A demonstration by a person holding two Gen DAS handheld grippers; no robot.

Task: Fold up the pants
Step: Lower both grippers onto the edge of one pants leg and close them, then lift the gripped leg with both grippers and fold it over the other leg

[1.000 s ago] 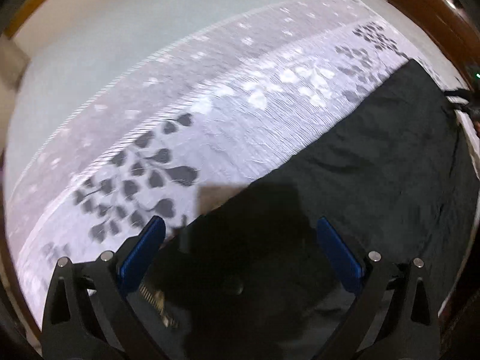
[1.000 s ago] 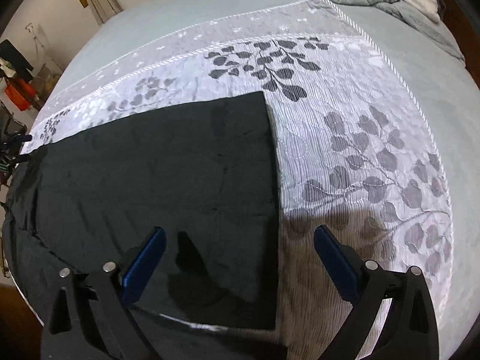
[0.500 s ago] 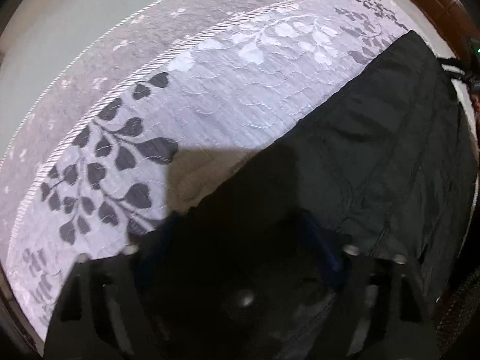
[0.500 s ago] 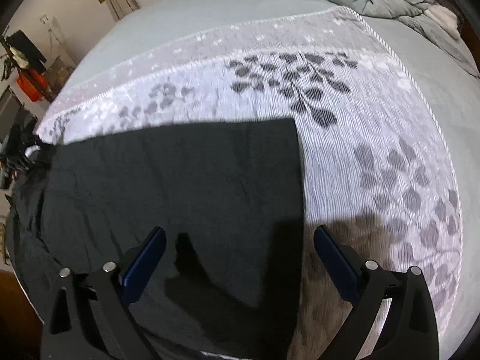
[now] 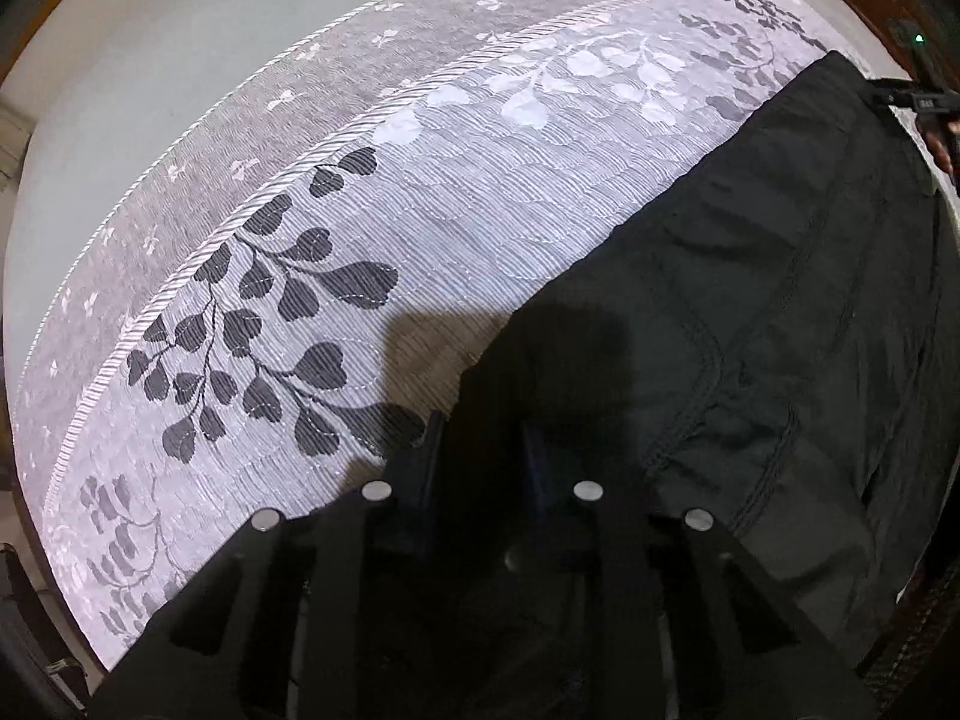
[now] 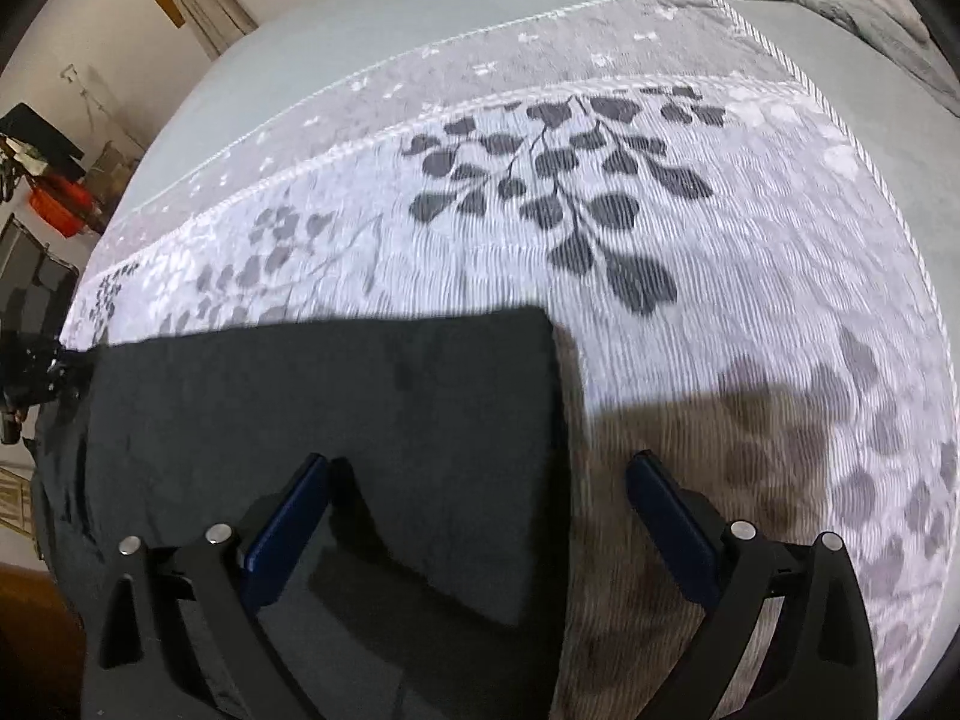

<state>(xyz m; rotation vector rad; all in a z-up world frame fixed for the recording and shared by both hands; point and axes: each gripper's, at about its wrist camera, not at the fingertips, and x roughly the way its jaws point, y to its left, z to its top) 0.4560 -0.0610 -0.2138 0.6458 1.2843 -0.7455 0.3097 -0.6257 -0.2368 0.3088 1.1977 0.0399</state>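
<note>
— Two grippers over black pants [image 6: 324,420], spread flat on leaf-patterned bedspread [image 6: 600,276]. Left gripper [image 5: 483,450]?
— Closing at pants edge, dark cloth between; actual pressing impossible to tell.
— Right gripper [image 6: 477,516]?
— Wide apart above pants corner, holding nothing.

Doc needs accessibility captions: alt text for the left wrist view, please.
The left gripper points down at an edge of the black pants, its jaws closing with dark cloth between them. The pants lie flat on a pale bedspread patterned with dark leaves, filling the right side of the view. The gripper's shadow falls across the cloth and the spread.
</note>
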